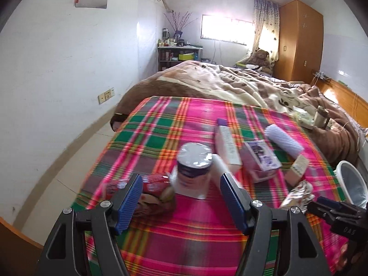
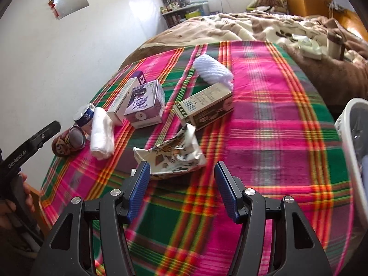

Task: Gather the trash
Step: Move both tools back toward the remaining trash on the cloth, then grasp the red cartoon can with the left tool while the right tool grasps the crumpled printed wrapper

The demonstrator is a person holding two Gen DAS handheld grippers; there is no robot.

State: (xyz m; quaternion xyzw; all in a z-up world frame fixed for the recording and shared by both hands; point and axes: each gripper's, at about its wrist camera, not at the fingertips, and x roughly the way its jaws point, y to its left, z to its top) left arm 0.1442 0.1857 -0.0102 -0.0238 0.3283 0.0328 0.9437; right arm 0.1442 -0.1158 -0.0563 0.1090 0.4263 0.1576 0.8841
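Note:
Trash lies on a plaid cloth (image 1: 184, 241) over the bed. My left gripper (image 1: 180, 197) is open and empty, just short of a blue-and-white cup (image 1: 194, 170) and a red can (image 1: 151, 191) lying on its side. My right gripper (image 2: 181, 184) is open and empty, just behind a crumpled wrapper (image 2: 174, 156). The right wrist view also shows the can (image 2: 69, 142), the cup (image 2: 84, 113), a rolled white tissue (image 2: 102, 133), a purple carton (image 2: 145, 103), a white box (image 2: 120, 102), a beige box (image 2: 204, 108) and a white ribbed roll (image 2: 212, 70).
A white bin (image 2: 354, 142) stands at the bed's right edge; it also shows in the left wrist view (image 1: 352, 181). A brown blanket (image 1: 230, 80) covers the far bed. A wardrobe (image 1: 299, 39) and a shelf (image 1: 177, 55) stand by the far wall.

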